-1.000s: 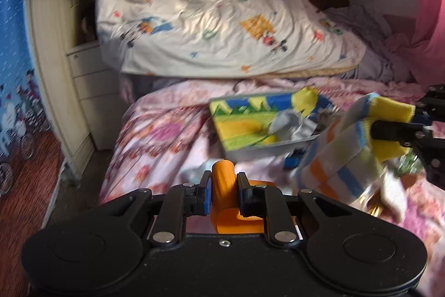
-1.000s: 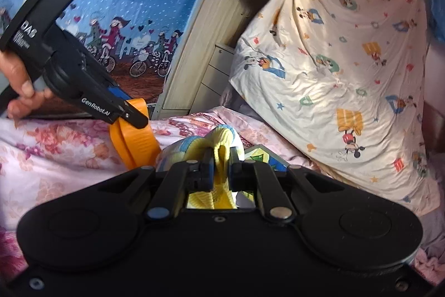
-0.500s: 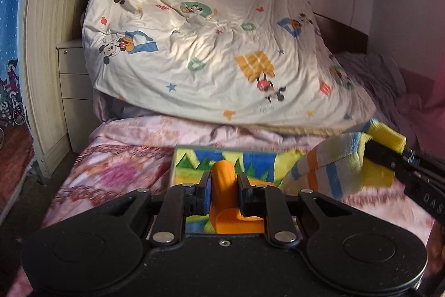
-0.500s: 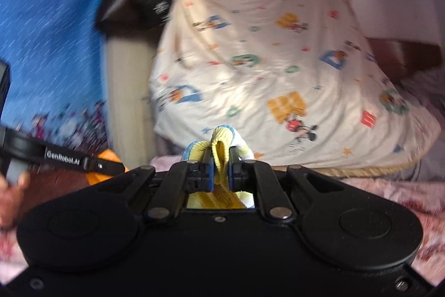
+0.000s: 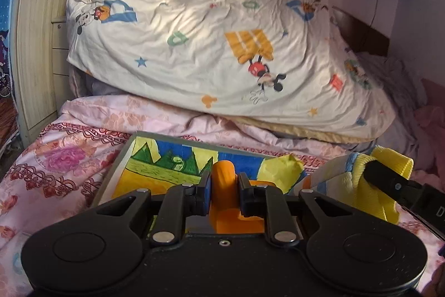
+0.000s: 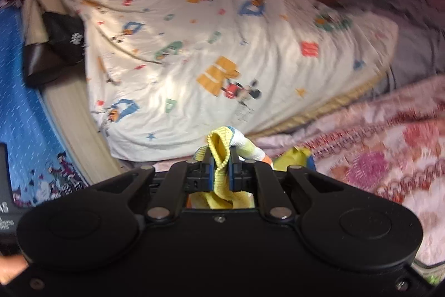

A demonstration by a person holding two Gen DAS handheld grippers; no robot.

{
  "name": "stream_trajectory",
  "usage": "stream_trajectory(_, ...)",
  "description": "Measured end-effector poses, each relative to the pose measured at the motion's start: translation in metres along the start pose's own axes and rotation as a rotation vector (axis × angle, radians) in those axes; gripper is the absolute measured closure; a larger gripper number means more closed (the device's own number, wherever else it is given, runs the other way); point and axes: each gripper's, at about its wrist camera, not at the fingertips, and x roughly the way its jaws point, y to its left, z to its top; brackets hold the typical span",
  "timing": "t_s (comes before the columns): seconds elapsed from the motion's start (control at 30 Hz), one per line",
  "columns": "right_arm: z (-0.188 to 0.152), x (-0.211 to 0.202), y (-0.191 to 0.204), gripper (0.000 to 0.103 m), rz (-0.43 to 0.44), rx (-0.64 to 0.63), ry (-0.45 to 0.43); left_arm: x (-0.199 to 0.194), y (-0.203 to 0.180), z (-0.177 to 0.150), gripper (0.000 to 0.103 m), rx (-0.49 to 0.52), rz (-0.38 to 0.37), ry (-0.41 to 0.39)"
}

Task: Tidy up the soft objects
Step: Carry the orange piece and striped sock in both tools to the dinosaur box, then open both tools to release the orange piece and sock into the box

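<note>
while the left tongs (image 5: 224, 187) hang low over the bed, they are clamped on an orange soft piece (image 5: 225, 199), which sits above the colourful tray (image 5: 155, 166) with its painted blue, green and yellow scene. the tray lies on the pink floral bedspread (image 5: 69, 157). just to the right, the right tongs (image 6: 221, 170) pinch the yellow cuff of a striped sock (image 6: 222, 155); in the left view the sock (image 5: 358, 177) shows orange, blue and white bands and hangs beside the tray's right end, touching the bedspread or not i cannot tell. behind both, a cream cartoon-print quilt (image 5: 208, 41) is heaped across the bed. a wooden cabinet (image 5: 39, 46) stands at the left edge. the right view is blurred.
</note>
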Motion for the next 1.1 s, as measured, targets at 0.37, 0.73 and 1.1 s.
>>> stream_trajectory(0.37,-0.023,0.043,-0.071,0.098,-0.1,0.164,0.18,0.058,-0.024,-0.016,0.082,0.03,0.081,0.12)
stream_trajectory(0.73,-0.047,0.063,-0.075,0.092,-0.139,0.174,0.317,0.081,-0.019,-0.041,0.078,0.015,0.128,0.229)
stream_trajectory(1.1,-0.047,0.061,-0.056,0.07,-0.19,0.086,0.345,0.078,-0.022,-0.044,0.054,0.076,0.136,0.248)
